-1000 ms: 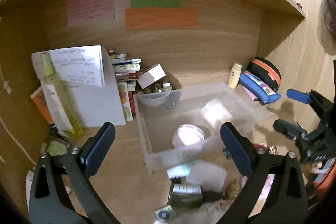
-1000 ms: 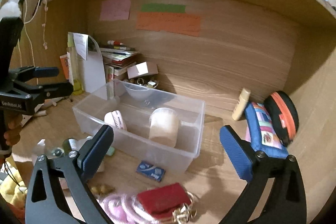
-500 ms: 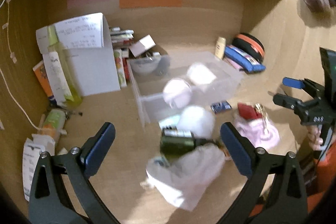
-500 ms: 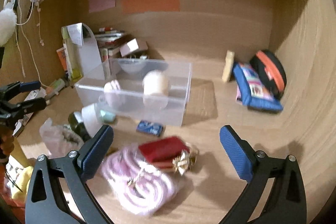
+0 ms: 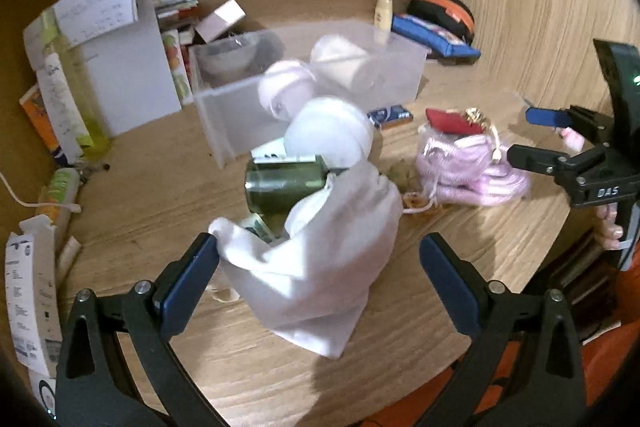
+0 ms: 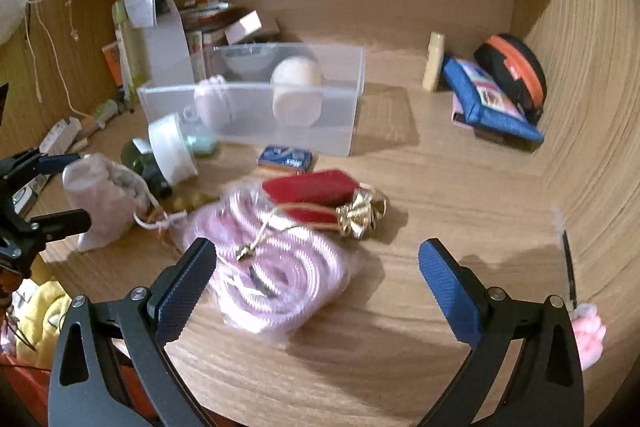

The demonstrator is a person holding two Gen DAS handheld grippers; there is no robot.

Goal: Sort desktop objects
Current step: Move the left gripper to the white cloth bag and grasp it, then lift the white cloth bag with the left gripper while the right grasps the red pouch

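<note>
A clear plastic bin (image 5: 312, 83) (image 6: 256, 107) stands mid-desk and holds a pink jar (image 6: 212, 103) and a white jar (image 6: 296, 95). In front of it lie a white cloth pouch (image 5: 320, 267) (image 6: 100, 195), a dark green bottle (image 5: 284, 183), a white lid (image 6: 172, 151), a small blue packet (image 6: 285, 158), a red box with a gold bow (image 6: 320, 195) and a bag of pink coiled cord (image 6: 272, 259). My left gripper (image 5: 320, 267) is open with the pouch between its fingers. My right gripper (image 6: 318, 275) is open over the pink cord.
A white paper bag (image 5: 120, 55), books and a small box (image 5: 220, 21) stand at the back left. A blue pencil case (image 6: 492, 103), an orange-black case (image 6: 516, 75) and a cream tube (image 6: 434, 61) sit at the back right. Receipts (image 5: 24, 291) lie at the left edge.
Both grippers have pulled back and down from the bin toward the front of the desk. The pouch now sits between my left fingers and the pink cord under my right gripper.
</note>
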